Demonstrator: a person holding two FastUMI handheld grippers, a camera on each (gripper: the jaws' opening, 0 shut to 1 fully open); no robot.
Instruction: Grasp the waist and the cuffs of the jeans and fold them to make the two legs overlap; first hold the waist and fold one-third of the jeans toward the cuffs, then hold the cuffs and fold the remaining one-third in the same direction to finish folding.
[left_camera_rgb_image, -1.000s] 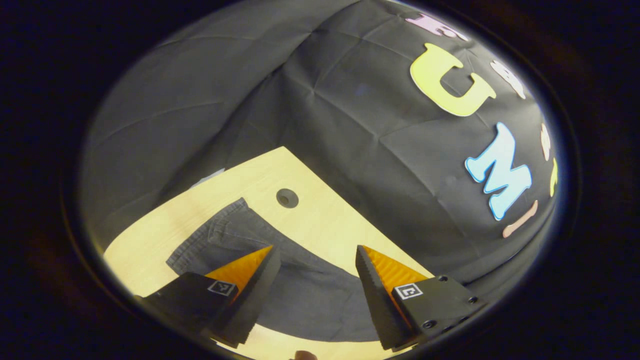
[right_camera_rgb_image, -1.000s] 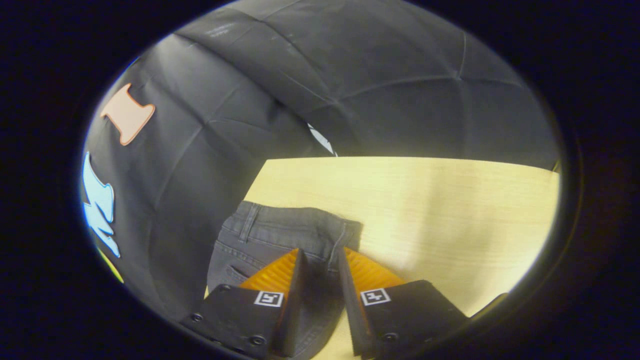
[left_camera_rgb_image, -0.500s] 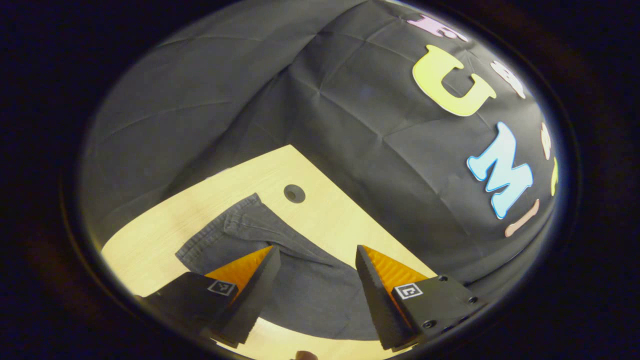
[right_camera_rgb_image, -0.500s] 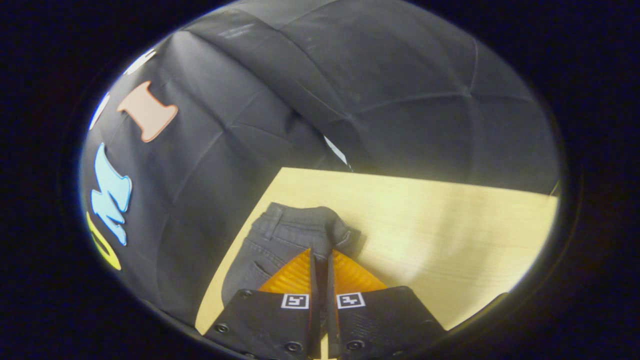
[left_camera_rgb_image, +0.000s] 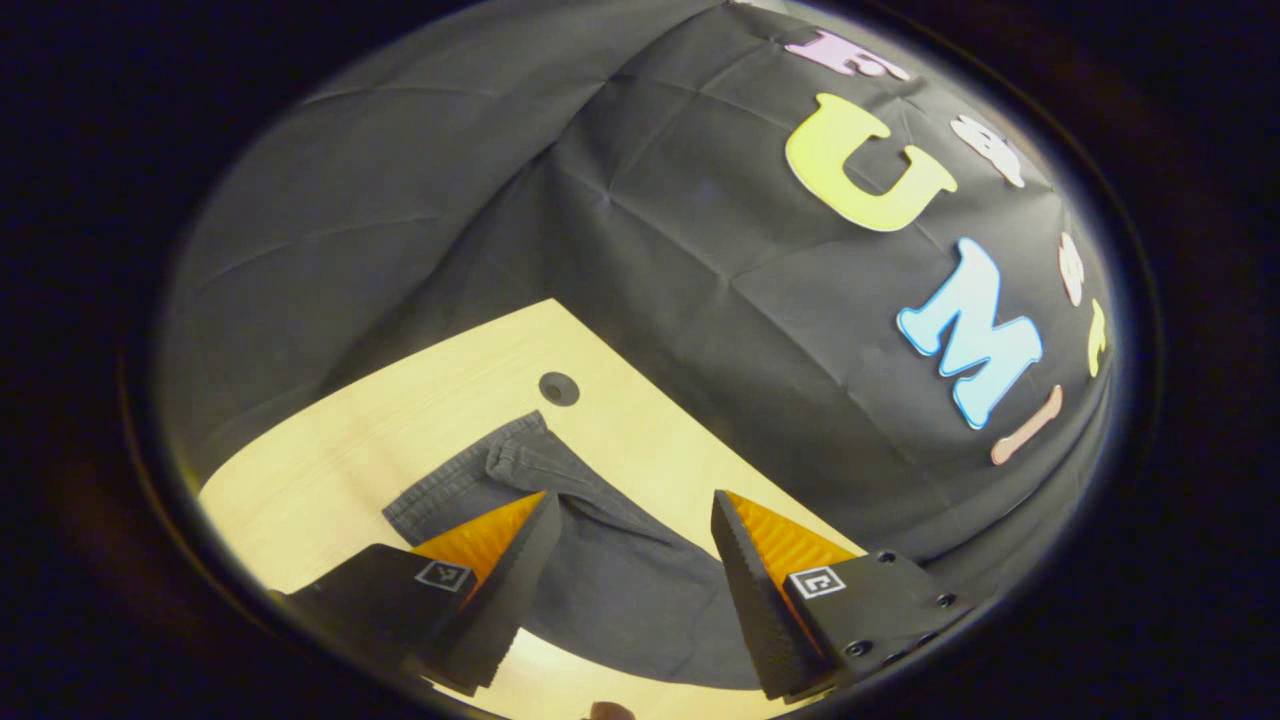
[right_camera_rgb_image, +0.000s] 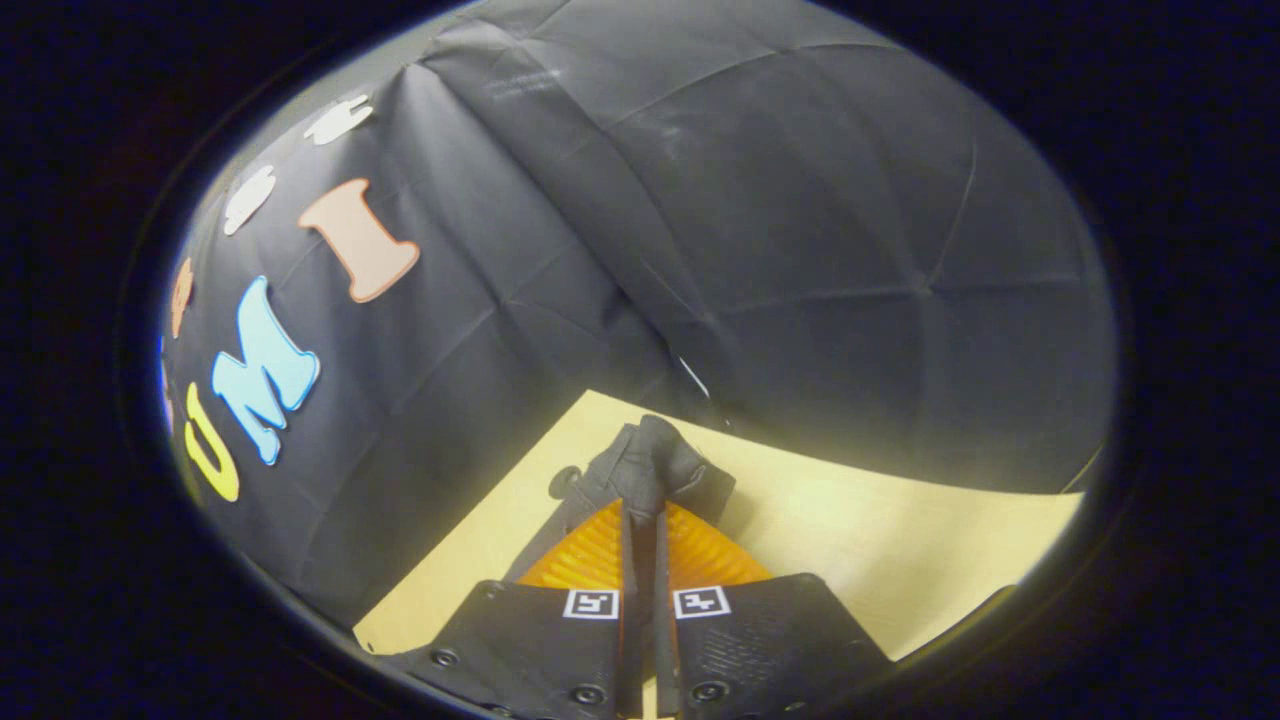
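Jeans (right_camera_rgb_image: 655, 465), low centre, are pinched at the waist by the right gripper (right_camera_rgb_image: 641, 520); left gripper (left_camera_rgb_image: 628, 545) fingers spread. Thick fabric could be dropped.

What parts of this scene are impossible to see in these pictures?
- Jeans cuffs: left gripper view, cut off at the bottom edge.
- Cloth inside the right gripper: right gripper view, hidden by its shut fingers.
- Table near edge: right gripper view, blocked by the gripper body.

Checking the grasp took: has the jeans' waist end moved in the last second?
Yes. In the left gripper view the waist end has bunched and slid toward the table's hole, pulled by the right gripper.
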